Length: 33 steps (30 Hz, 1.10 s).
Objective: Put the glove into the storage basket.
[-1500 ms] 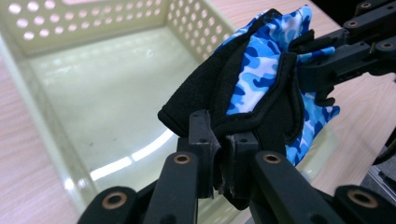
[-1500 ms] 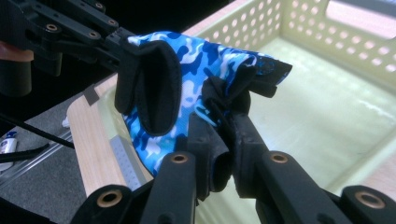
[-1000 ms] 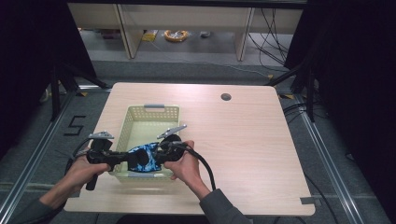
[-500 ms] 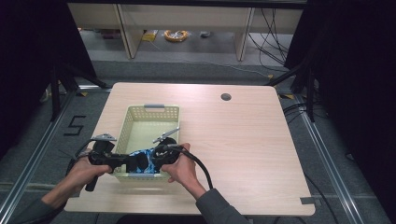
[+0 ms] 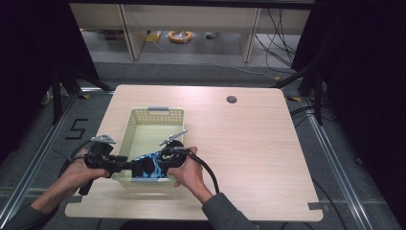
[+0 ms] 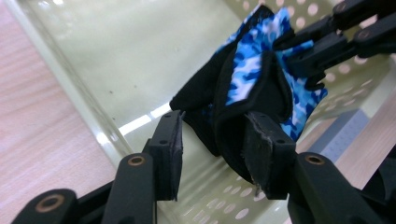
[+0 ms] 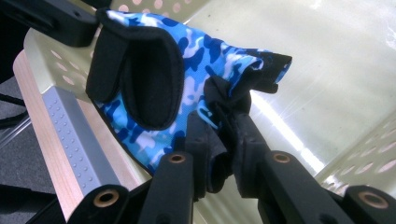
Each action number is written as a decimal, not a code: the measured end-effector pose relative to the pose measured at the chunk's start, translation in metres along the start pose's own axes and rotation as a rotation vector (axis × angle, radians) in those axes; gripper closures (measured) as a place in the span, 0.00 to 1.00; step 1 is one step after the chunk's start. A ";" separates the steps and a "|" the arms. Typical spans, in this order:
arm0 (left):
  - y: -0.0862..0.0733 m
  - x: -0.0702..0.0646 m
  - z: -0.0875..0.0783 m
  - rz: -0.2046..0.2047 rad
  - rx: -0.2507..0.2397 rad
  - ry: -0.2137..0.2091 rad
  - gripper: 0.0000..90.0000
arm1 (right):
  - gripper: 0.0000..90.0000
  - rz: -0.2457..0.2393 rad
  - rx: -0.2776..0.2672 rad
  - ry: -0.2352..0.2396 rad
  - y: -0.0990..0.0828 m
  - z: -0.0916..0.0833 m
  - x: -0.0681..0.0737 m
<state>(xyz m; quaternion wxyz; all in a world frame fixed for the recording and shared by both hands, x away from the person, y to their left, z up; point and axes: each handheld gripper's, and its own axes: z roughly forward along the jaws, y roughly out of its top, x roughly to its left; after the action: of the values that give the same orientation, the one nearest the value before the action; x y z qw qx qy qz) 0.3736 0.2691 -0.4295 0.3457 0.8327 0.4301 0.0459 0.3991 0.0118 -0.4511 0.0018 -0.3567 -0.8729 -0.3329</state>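
Your forearms are entering from the near edge of the desk (image 5: 249, 143), one claw in each hand. Your left hand (image 5: 76, 171) is holding the left claw (image 6: 212, 154) just outside the near left corner of the basket (image 5: 155, 115), with its jaws reaching over the rim. In the left claw view, those jaws are standing spread apart: the right-hand jaw is lying against a black-edged fold of the glove (image 6: 257, 79), while the left-hand jaw is standing clear beside the fabric. The left claw is not pinching anything.

Your right hand (image 5: 184, 167) is holding the right claw (image 7: 219, 140) at the near end of the basket, facing the left claw. In the right claw view, its jaws are pressed together on a bunched edge of the glove (image 7: 154, 79), so the right claw is pinching the glove.

The glove, blue camouflage with black trim, is hanging between the two claws, raised above the near end of the basket floor. Its black padded part is lying just ahead of the right claw.

Beyond both claws, the pale perforated basket is extending away across the desk, with a grey handle strip at its far rim. Farther out, well apart from the claws, a small round hole (image 5: 231, 99) is sitting in the desk.
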 end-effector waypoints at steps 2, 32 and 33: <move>-0.001 -0.001 -0.002 -0.006 -0.009 -0.004 0.64 | 0.88 0.033 0.018 -0.007 0.000 -0.002 0.002; 0.001 -0.023 -0.001 0.002 -0.028 -0.017 0.50 | 0.60 -0.047 -0.021 -0.044 0.004 -0.016 0.003; 0.001 -0.023 -0.001 0.001 -0.038 -0.018 0.48 | 0.59 -0.033 -0.039 -0.041 0.004 -0.017 0.004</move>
<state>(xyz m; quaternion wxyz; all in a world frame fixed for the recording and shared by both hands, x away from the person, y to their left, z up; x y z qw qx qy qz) 0.3588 0.2522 -0.4229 0.3654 0.8265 0.4257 0.0468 0.3946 0.0059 -0.4346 -0.0285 -0.3492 -0.8718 -0.3423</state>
